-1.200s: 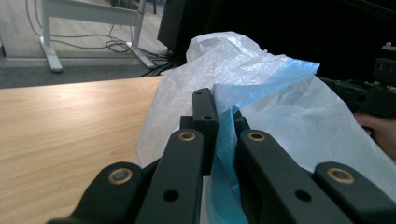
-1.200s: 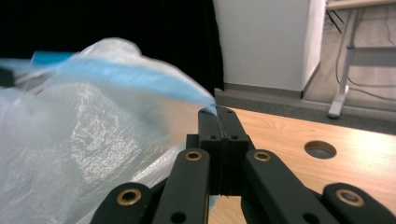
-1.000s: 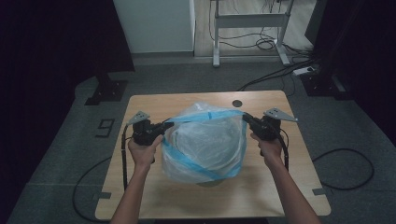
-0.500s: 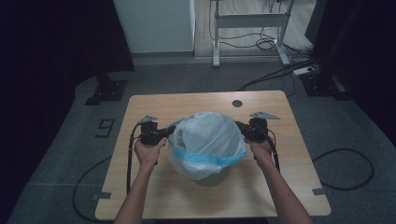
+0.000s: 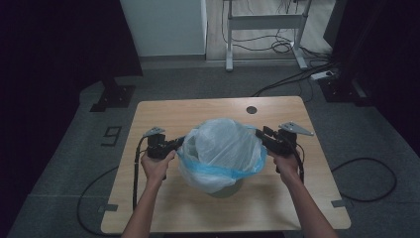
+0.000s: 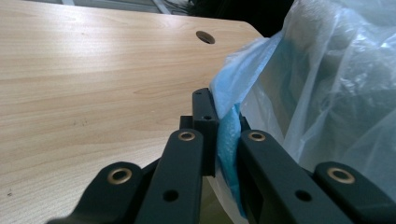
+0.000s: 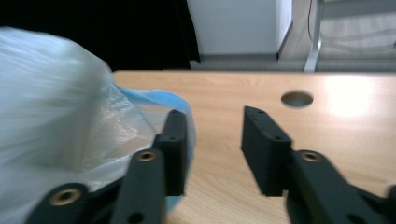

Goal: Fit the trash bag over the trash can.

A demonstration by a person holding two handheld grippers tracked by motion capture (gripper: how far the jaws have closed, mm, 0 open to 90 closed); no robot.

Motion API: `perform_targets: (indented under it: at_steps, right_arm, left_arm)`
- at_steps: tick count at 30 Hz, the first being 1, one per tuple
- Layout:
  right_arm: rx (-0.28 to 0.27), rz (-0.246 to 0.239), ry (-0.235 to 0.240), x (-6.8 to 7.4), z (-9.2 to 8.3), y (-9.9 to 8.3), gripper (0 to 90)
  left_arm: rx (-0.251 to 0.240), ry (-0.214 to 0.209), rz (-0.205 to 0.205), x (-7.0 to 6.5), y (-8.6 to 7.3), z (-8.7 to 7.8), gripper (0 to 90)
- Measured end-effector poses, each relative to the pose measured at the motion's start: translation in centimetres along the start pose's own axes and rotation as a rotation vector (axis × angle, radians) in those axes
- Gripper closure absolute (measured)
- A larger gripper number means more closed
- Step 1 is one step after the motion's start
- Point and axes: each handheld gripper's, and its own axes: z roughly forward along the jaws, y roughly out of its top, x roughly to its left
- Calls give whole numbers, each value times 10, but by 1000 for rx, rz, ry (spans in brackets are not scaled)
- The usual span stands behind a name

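Note:
A translucent white plastic bag [image 5: 220, 146] with a blue rim [image 5: 218, 172] is draped over a pale container [image 5: 226, 190] in the middle of the wooden table [image 5: 168, 116]. My left gripper [image 5: 179, 144] is at the bag's left side. In the left gripper view, the left gripper [image 6: 219, 119] is shut on the blue rim [image 6: 231, 93]. My right gripper [image 5: 260, 135] is at the bag's right side. Its jaws have just been opening. In the right gripper view, the right gripper [image 7: 212, 126] stands open with bare table between the jaws. The blue rim [image 7: 156, 99] lies against the outside of its left jaw.
A round cable hole [image 5: 251, 109] sits in the table's far right part. Behind the table stand a metal desk frame [image 5: 262, 22] and floor cables [image 5: 292, 79]. A dark stand base [image 5: 113, 96] is on the floor at the left.
The bag was stretched wide and high between both grippers. It has come down over the container. Both hands sank, and the right jaws opened and let go of the rim.

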Motion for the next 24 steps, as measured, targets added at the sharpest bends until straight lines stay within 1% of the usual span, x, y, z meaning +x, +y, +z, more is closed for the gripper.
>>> perform_targets:
  at_steps: [2, 3, 5, 7, 9, 11, 14, 16, 17, 21, 24]
  right_arm:
    - [-15, -22, 12, 5, -11, 3, 529]
    - [-27, -36, 25, 9, -19, 5, 516]
    - [-56, -61, 24, 15, -32, 7, 475]
    - [-71, -64, 24, 17, -42, 11, 450]
    - [-75, -61, 32, 17, -50, 14, 449]
    - [-80, -76, 60, 18, -59, 15, 446]
    - [-78, -105, 113, 28, -75, 10, 435]
    - [-76, -127, 162, 39, -86, 3, 422]
    - [-73, -132, 180, 43, -89, 0, 415]
    - [-63, -173, 278, 64, -106, -14, 384]
    - [-64, -201, 329, 76, -115, -21, 358]
  left_arm:
    - [-4, 1, 8, -2, 0, -1, 889]
    - [-10, 1, 10, -3, 0, -2, 890]
    - [-17, 4, 8, -3, 0, -3, 890]
    - [-19, 6, 5, -3, 0, -4, 890]
    - [-23, 6, 3, -3, 0, -6, 890]
    - [-29, 6, 6, -3, 1, -8, 890]
    - [-34, 7, 6, -2, 1, -10, 890]
    - [-34, 7, 4, -2, 1, -10, 890]
    - [-34, 7, 3, -2, 0, -10, 890]
    - [-33, 7, 4, -3, -1, -10, 890]
    - [-33, 7, 6, -4, -1, -11, 890]
